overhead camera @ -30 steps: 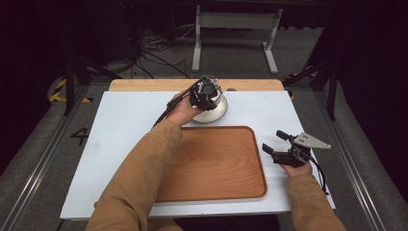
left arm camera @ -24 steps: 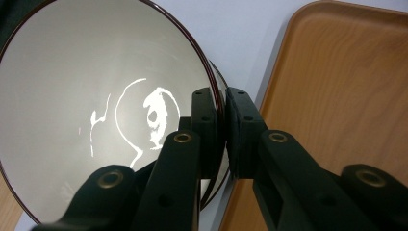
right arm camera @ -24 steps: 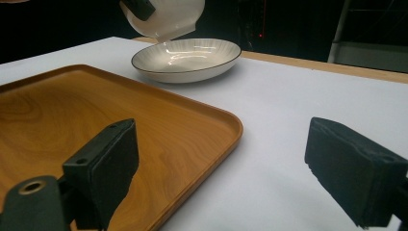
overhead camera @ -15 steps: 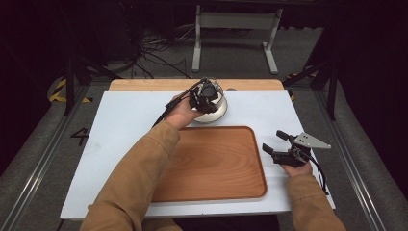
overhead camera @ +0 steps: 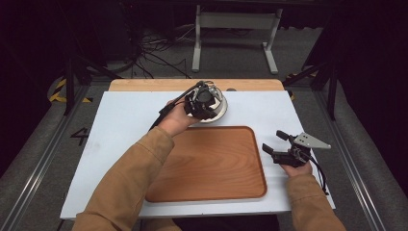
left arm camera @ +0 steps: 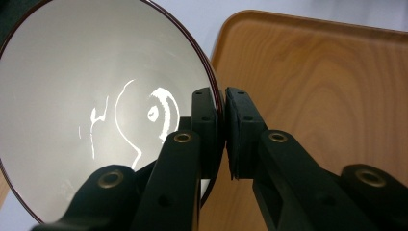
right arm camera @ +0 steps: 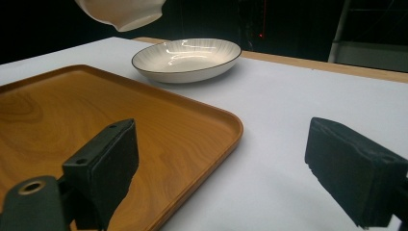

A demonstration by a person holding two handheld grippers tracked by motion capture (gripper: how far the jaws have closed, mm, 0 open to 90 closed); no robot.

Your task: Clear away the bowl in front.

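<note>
My left gripper (overhead camera: 202,101) is shut on the rim of a white bowl (left arm camera: 96,96) with a dark edge, one jaw inside and one outside. In the right gripper view that bowl (right arm camera: 120,12) hangs in the air above the table. Under and just behind it a shallow white dish (right arm camera: 186,57) with a dark rim rests on the white tabletop, and the high view shows the same dish (overhead camera: 220,111) past the far edge of the wooden tray (overhead camera: 207,163). Right of the tray, my right gripper (overhead camera: 273,141) stands open near the table surface, nothing between its jaws.
The white tabletop (overhead camera: 125,120) has free room left of the tray. A wooden strip (overhead camera: 144,85) runs along the table's far edge. Beyond it are a metal stand (overhead camera: 235,29) and floor cables.
My left hand has moved a little with the bowl, raising it above the dish. The right gripper has stayed where it was.
</note>
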